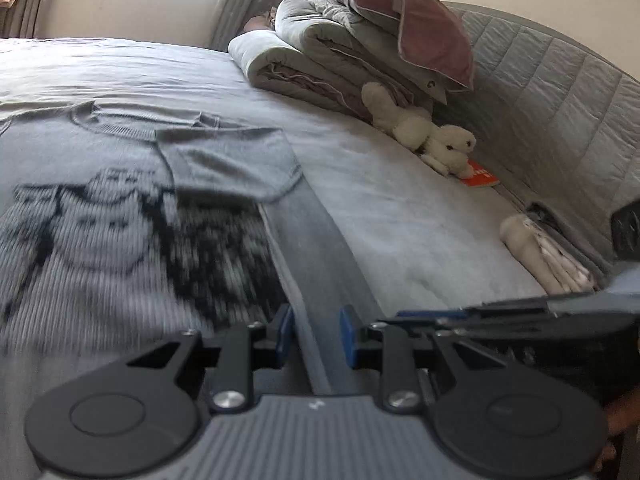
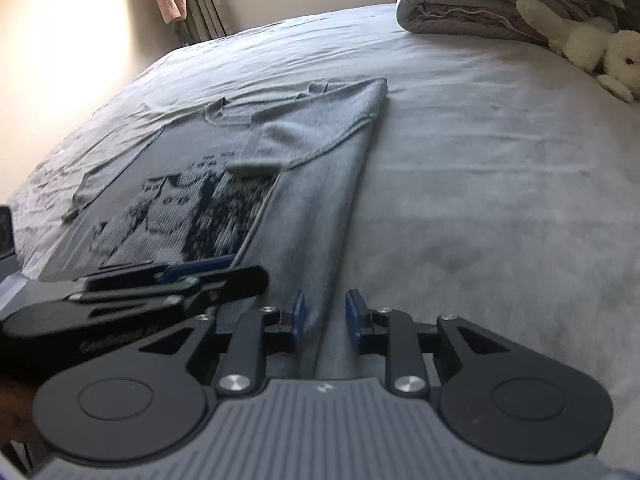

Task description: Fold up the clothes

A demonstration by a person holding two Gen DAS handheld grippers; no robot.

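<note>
A grey knitted sweater (image 1: 100,208) with a dark bear pattern lies flat on the bed, its right side and sleeve folded inward; it also shows in the right wrist view (image 2: 248,168). My left gripper (image 1: 316,334) is open, its blue pads either side of the folded right edge near the hem. My right gripper (image 2: 325,318) is open over the same folded strip. Each gripper shows in the other's view, the right one (image 1: 500,312) and the left one (image 2: 180,280), close side by side.
The grey bed sheet (image 1: 400,208) stretches to the right. Folded duvets and a mauve pillow (image 1: 360,40) are stacked at the head, with a white plush toy (image 1: 432,136), an orange book (image 1: 480,176) and the quilted headboard (image 1: 560,80). Folded white cloth (image 1: 544,256) lies nearby.
</note>
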